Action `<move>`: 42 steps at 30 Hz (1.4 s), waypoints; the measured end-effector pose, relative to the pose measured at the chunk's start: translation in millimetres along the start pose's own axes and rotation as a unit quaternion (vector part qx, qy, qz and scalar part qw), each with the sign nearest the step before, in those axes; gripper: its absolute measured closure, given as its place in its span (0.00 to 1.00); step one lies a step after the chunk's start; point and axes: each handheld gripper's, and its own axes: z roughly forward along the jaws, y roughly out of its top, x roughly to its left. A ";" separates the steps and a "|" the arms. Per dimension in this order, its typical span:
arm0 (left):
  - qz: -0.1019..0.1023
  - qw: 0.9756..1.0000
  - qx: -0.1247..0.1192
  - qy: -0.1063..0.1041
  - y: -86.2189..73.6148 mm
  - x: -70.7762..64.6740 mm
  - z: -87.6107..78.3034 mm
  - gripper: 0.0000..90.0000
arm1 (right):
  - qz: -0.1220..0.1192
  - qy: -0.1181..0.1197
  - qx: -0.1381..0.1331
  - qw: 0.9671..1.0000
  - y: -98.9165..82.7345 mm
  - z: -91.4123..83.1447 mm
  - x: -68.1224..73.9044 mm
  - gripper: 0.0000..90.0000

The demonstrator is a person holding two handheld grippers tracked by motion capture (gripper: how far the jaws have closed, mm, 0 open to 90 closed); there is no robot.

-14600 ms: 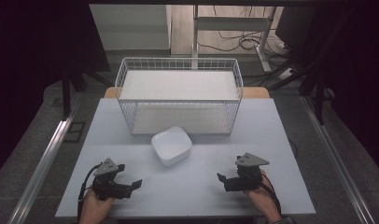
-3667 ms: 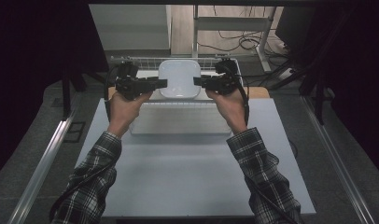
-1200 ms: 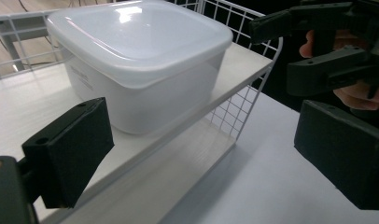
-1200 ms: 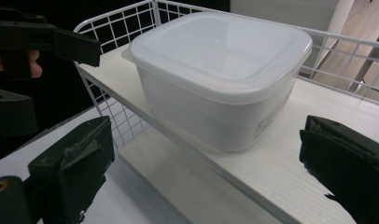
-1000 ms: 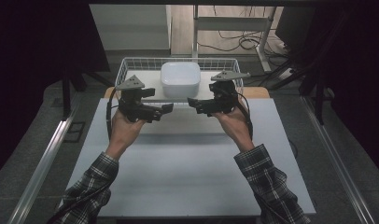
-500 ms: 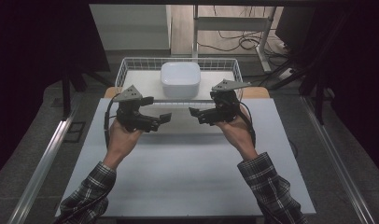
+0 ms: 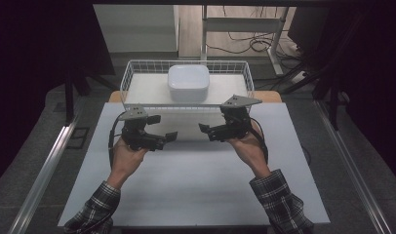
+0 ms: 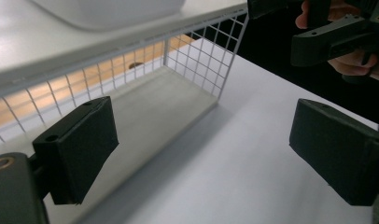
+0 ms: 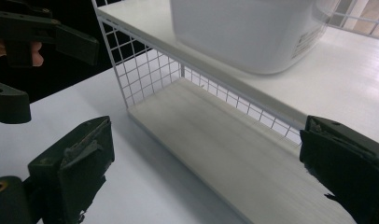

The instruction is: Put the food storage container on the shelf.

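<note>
A white square container [image 7: 188, 83] rests on the top shelf of a white wire rack [image 7: 130, 78] at the back of the table. My left gripper [image 7: 163, 128] hovers open in front of the rack, jaws pointing right. Facing it, my right gripper [image 7: 207, 130] is open too. Both are empty and clear of the container. In the left gripper view, the left gripper [image 8: 206, 149] frames the rack's corner [image 8: 201, 51], with the container [image 8: 108, 9] above. In the right gripper view, the right gripper [image 9: 208, 168] looks at the container [image 9: 248, 28] on the shelf [image 9: 365, 70].
The white table [image 7: 196, 190] spreads out below the hands. Under the top shelf, the rack has a pale lower board [image 9: 225, 144] behind wire mesh. Dark floor and metal rails [image 7: 45, 165] flank the table. Cables and a desk frame [image 7: 245, 24] lie beyond the rack.
The container, once on the table, was lifted onto the rack's top shelf and let go. Over the last second both grippers drew back toward the person and sank, open.
</note>
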 end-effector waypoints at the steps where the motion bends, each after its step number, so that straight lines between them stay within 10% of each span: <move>1: -0.004 1.000 0.000 -0.003 -1.9 0.0 0.1 0.08 | 0.000 0.000 0.000 1.000 0.0 0.0 0.0 0.03; 42: 0.006 0.999 0.040 0.011 -94.1 -21.1 -1.3 0.08 | -0.020 0.014 0.042 0.999 -85.7 0.5 28.1 0.03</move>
